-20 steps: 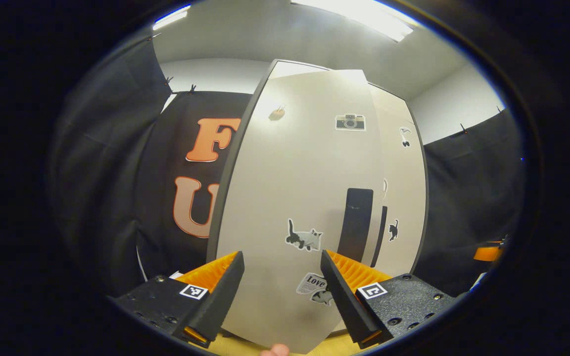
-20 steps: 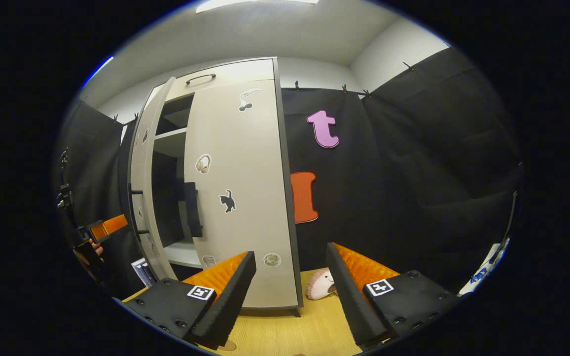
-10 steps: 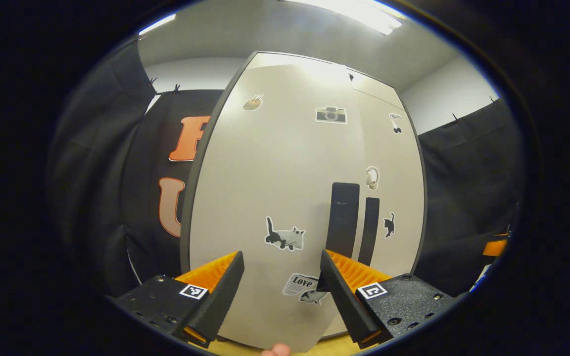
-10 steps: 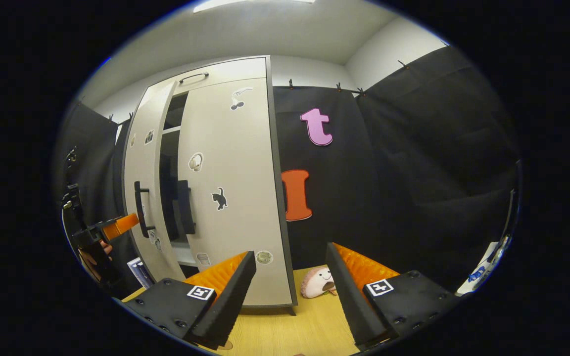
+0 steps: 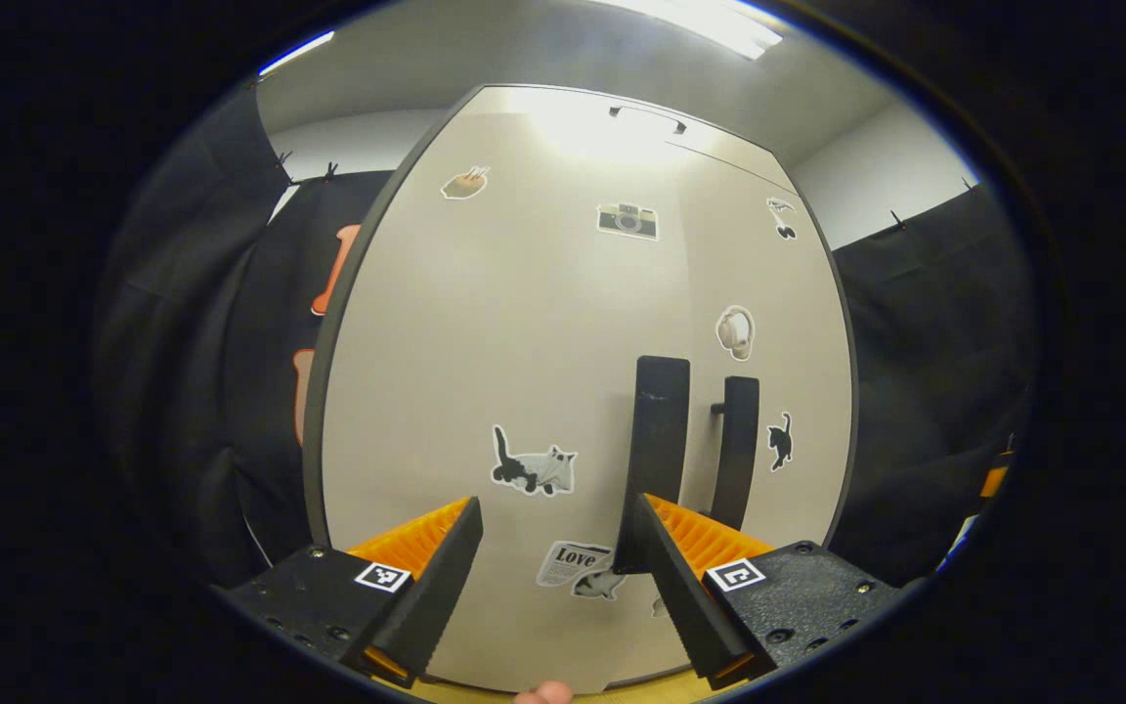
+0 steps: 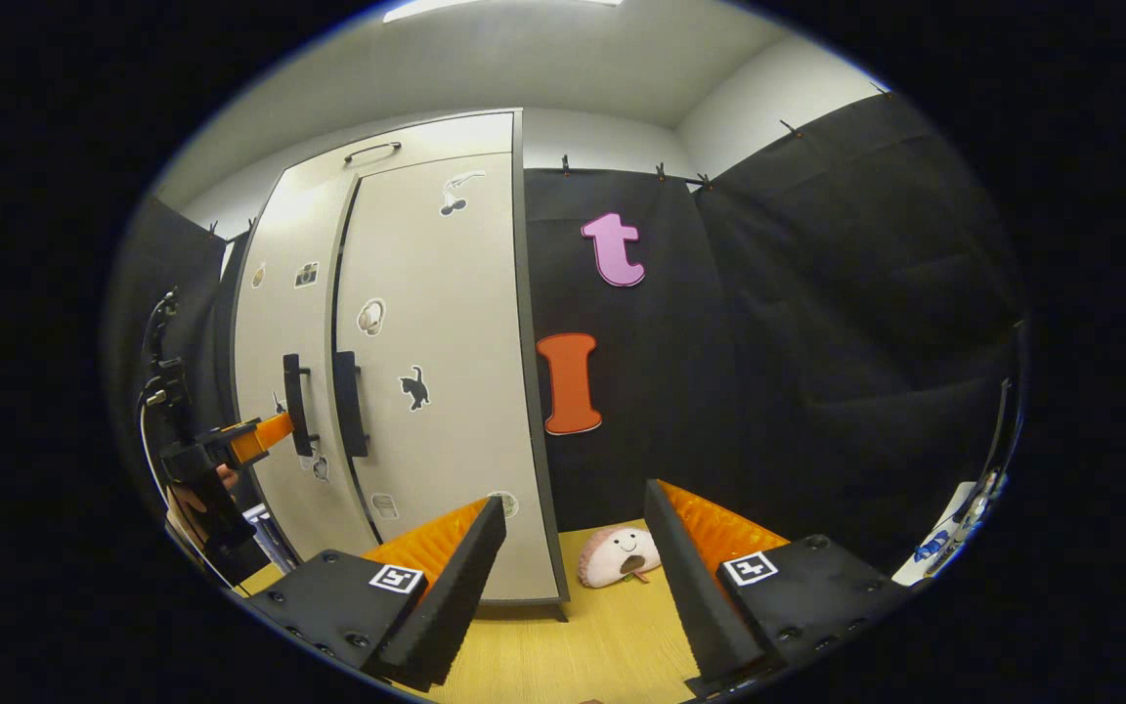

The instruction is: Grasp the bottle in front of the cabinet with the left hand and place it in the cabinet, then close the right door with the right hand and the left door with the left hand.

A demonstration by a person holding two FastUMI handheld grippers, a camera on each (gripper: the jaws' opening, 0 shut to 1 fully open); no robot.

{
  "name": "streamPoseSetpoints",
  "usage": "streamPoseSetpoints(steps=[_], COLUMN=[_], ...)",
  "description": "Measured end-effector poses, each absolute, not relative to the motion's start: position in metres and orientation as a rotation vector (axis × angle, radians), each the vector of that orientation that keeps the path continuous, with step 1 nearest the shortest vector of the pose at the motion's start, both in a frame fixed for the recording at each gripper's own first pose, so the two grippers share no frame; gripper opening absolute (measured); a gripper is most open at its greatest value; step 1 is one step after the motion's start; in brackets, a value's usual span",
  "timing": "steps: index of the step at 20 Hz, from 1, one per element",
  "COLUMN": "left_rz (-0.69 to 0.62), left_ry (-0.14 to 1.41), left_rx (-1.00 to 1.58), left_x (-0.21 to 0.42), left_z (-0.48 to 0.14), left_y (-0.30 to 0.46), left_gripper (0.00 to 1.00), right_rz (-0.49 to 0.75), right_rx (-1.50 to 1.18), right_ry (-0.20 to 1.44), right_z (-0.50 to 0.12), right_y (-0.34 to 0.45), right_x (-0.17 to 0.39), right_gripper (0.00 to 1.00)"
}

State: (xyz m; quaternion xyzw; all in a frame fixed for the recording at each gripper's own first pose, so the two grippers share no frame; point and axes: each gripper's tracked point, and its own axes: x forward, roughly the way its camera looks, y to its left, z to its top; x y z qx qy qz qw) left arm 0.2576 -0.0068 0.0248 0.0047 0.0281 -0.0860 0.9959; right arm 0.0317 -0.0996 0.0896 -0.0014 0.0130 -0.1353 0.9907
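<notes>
Wooden worktop (image 6: pixel 612 626): pale, under the right gripper (image 6: pixel 573 557) and the cabinet (image 6: pixel 397 372).
Right fingers: spread wide, holding nothing, above the worktop's near edge.
Plush toy (image 6: pixel 622 557): on the worktop, just beside the cabinet's right corner.
Left fingers: spread wide, empty; left gripper (image 5: pixel 553 557) sits close before the left door (image 5: pixel 485 391), beside its dark handle (image 5: pixel 656 460).
Right door (image 5: pixel 768 372): flush with the left door, handles side by side.
Bottle: hidden, cannot tell where it stands.
Hand (image 6: pixel 196 494): holds the left gripper at the cabinet's left edge.
</notes>
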Motion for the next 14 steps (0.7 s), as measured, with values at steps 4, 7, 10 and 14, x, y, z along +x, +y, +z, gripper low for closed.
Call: streamPoseSetpoints(steps=[4, 7, 10, 14], left_rz=[-0.172, -0.150, -0.121, -0.070], left_ry=[0.035, 0.012, 0.002, 0.013], left_rx=[-0.032, -0.021, -0.034, -0.049], left_x=[0.238, 0.211, 0.175, 0.122], left_z=[0.032, 0.049, 0.060, 0.064], left_y=[-0.010, -0.001, 0.013, 0.036], left_gripper=[0.95, 0.95, 0.95, 0.95], right_rz=[-0.265, -0.241, -0.201, -0.153], right_rx=[-0.017, -0.018, -0.002, 0.005], right_ry=[0.015, 0.006, 0.004, 0.017], right_z=[0.091, 0.094, 0.091, 0.082], right_y=[-0.096, -0.090, -0.082, -0.071], right_x=[0.024, 0.020, 0.018, 0.013], right_gripper=[0.95, 0.95, 0.95, 0.95])
